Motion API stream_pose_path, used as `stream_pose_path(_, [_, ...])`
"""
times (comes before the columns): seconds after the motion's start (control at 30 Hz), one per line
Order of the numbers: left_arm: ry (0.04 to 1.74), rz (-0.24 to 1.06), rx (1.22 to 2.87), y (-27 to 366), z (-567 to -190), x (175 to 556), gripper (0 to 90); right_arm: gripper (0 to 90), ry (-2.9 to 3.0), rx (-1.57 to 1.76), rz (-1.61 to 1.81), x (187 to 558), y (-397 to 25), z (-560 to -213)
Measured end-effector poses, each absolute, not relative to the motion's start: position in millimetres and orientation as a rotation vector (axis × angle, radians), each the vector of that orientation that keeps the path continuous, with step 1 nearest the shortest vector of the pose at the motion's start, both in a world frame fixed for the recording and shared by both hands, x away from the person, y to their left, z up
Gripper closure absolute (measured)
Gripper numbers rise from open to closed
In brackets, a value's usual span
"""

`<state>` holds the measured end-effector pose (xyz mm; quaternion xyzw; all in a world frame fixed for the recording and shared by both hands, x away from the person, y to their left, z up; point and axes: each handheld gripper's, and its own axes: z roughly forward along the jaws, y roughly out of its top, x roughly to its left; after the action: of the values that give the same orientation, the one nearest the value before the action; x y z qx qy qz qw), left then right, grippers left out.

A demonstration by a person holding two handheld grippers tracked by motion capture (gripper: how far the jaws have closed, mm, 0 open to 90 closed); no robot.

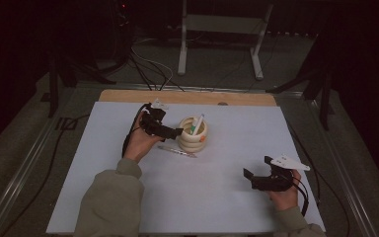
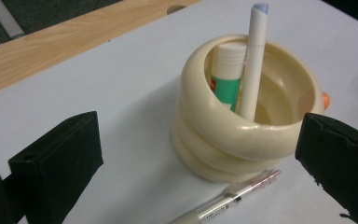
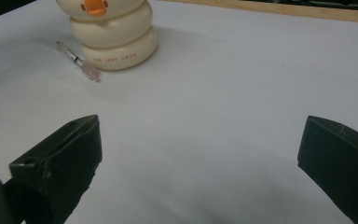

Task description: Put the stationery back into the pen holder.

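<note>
A cream ringed duck-shaped holder (image 1: 193, 135) (image 2: 242, 135) (image 3: 114, 35) stands mid-table. Inside it are a white pen (image 2: 253, 60) and a green-labelled glue stick (image 2: 227, 74). A clear pen (image 1: 176, 151) (image 2: 226, 205) (image 3: 79, 61) lies flat on the sheet just in front of the holder. My left gripper (image 1: 175, 133) (image 2: 200, 163) is open, its jaws on either side of the holder's near side, nothing clamped. My right gripper (image 1: 256, 172) (image 3: 200, 158) is open at the right front of the sheet, nothing between its jaws.
A white sheet (image 1: 227, 197) covers the table, with a wooden strip (image 1: 187, 97) showing along the far edge. Cables (image 1: 148, 69) and a metal stand (image 1: 222, 29) lie on the floor beyond. An orange beak (image 3: 94, 5) marks the holder's front.
</note>
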<state>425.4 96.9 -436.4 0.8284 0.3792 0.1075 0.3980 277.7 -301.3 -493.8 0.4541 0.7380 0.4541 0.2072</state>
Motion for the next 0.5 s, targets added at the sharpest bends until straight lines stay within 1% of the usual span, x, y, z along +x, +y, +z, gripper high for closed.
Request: stream_pose_path(0.5, [0.957, 0.253, 2.156, 96.1, -451.4, 422.4, 1.1, 0.0, 2.054, 1.264, 1.266, 277.4, -301.3, -493.6])
